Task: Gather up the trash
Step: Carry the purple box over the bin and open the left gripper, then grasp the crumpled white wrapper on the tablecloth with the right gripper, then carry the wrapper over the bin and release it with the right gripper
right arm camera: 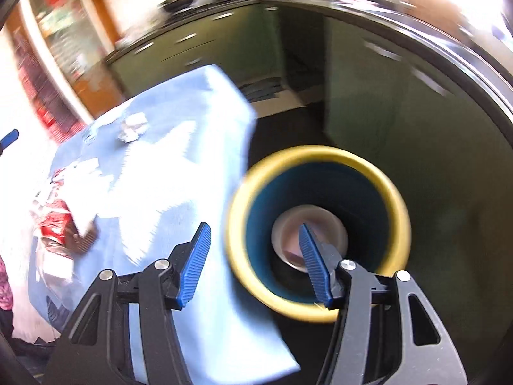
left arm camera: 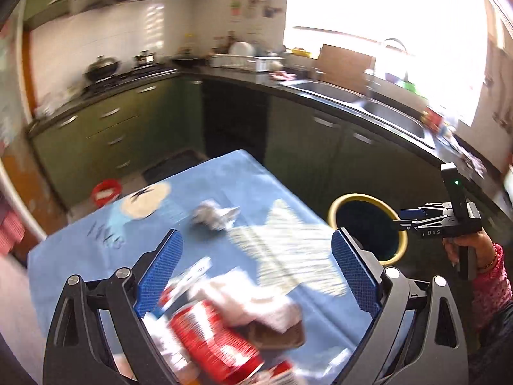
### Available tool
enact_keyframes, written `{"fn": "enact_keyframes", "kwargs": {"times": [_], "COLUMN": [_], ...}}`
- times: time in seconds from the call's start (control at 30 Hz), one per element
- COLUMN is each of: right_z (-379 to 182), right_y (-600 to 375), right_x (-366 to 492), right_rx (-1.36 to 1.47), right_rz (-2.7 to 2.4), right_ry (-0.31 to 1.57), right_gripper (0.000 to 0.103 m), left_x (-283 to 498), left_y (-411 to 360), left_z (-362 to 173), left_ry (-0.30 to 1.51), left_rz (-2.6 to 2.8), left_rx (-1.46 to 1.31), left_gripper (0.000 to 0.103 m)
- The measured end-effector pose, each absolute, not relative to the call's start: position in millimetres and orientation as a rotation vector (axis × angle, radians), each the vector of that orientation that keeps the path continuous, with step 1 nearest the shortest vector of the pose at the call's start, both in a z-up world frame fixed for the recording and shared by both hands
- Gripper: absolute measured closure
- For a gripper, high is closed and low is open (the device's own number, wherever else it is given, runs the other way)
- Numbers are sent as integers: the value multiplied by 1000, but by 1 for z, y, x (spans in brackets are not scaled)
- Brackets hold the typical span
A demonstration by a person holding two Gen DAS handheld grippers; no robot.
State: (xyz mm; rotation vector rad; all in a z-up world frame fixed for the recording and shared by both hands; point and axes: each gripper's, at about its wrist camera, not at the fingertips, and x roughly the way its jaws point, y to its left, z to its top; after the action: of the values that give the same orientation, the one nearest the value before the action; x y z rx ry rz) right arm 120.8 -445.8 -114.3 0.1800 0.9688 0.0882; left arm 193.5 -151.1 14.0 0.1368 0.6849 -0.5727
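A table with a blue cloth (left arm camera: pixel 256 192) holds trash: a red can (left arm camera: pixel 211 340), white tissue (left arm camera: pixel 253 301) over a brown piece, and a crumpled paper ball (left arm camera: pixel 213 215) farther off. My left gripper (left arm camera: pixel 256 263) is open and empty, its jaws wide above the can and tissue. A yellow-rimmed bin (right arm camera: pixel 317 227) stands beside the table's right edge; something pale lies at its bottom. My right gripper (right arm camera: pixel 256 256) is open and empty over the bin's rim; it also shows in the left wrist view (left arm camera: pixel 404 221). The can (right arm camera: pixel 54 221) lies far left in the right wrist view.
Green kitchen cabinets (left arm camera: pixel 105 128) and a dark counter with a sink (left arm camera: pixel 368 102) run behind and to the right. A red bowl (left arm camera: pixel 105 191) sits on the floor left of the table. A person's pink sleeve (left arm camera: pixel 490 282) is at the right.
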Motion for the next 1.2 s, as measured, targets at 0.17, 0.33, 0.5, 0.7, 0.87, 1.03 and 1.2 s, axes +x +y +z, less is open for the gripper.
{"fn": "enact_keyframes", "kwargs": {"times": [0.17, 0.33, 0.5, 0.7, 0.87, 1.03, 1.2], "right_z": [-107, -102, -111, -143, -152, -160, -165], "right_y": [-373, -298, -244, -216, -205, -197, -194], "right_x": [199, 274, 343, 378, 390, 390, 390], "right_rx": [100, 11, -126, -240, -272, -303, -315], "right_rz": [290, 447, 485, 458, 441, 427, 391], "right_ry": [990, 1005, 1056, 1188, 1228, 1260, 1279], "right_gripper": [48, 42, 40, 40, 40, 45, 66], "left_x": [178, 161, 148, 146, 146, 141, 136], "left_y": [-81, -32, -9, -2, -1, 1, 0], "left_z": [-5, -22, -37, -43, -48, -51, -50], "left_ry": [686, 678, 676, 673, 676, 678, 674], "left_rz": [-438, -365, -315, -291, -301, -301, -299], "left_rx": [65, 2, -9, 7, 6, -3, -10], "left_gripper": [8, 5, 5, 5, 5, 5, 5]}}
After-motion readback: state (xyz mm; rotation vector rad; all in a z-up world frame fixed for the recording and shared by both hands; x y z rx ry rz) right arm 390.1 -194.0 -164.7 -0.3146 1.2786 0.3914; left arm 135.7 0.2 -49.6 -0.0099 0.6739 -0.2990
